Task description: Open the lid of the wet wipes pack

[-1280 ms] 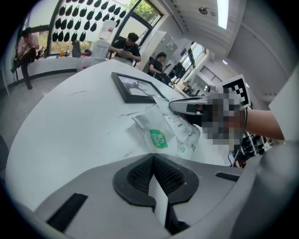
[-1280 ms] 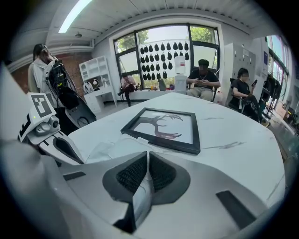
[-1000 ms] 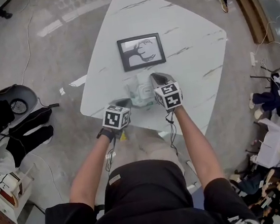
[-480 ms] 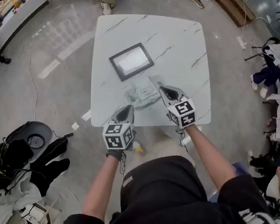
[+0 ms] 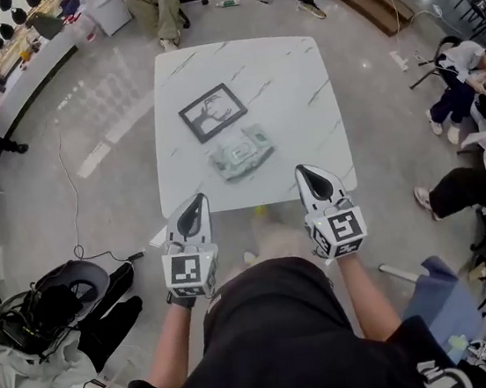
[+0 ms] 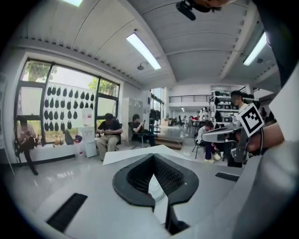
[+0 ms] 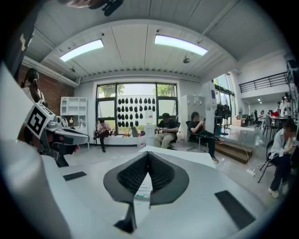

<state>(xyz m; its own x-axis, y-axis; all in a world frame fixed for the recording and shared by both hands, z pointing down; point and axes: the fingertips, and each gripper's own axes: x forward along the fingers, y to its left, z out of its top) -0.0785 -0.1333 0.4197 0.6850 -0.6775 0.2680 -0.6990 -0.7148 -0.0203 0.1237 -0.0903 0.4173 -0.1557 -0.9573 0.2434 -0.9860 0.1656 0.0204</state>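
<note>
head view, wipes pack [image 5: 239, 154] inside table [image 5: 301, 92] edges

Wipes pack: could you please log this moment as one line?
wipes pack: on table, beside frame | left gripper: shut, empty, clear of pack | right gripper: shut, empty, clear of pack

The wet wipes pack [image 5: 241, 155] is a soft, pale green-and-white packet with a rectangular lid [image 5: 239, 150] on its top face; it lies flat, slightly skewed, near the middle of the white desk [image 5: 301, 92], just near of a dark picture frame [image 5: 213, 111].
</note>
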